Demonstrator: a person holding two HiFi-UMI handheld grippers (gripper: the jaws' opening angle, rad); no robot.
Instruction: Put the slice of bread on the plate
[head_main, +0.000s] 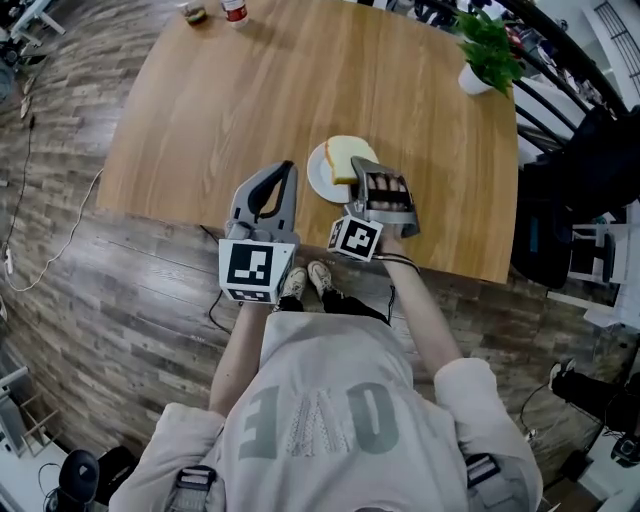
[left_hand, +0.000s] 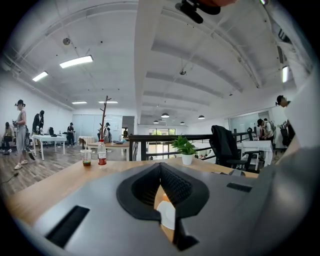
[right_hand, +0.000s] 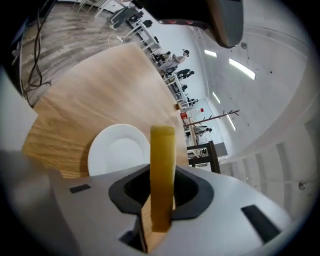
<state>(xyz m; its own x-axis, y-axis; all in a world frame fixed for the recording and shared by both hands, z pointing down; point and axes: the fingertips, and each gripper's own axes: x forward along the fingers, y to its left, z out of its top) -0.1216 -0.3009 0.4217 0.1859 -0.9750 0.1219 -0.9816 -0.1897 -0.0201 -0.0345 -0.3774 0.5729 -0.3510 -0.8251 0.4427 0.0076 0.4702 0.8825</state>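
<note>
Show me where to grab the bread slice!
By its two flat faces near one edge, coming edge-on, as the right gripper does: the bread slice is thin and flat, so the fingers span its thickness, leaving most free to lay on the plate.

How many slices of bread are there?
1. The slice of bread is clamped in the right gripper, over the white plate near the table's edge. I see no others.
</note>
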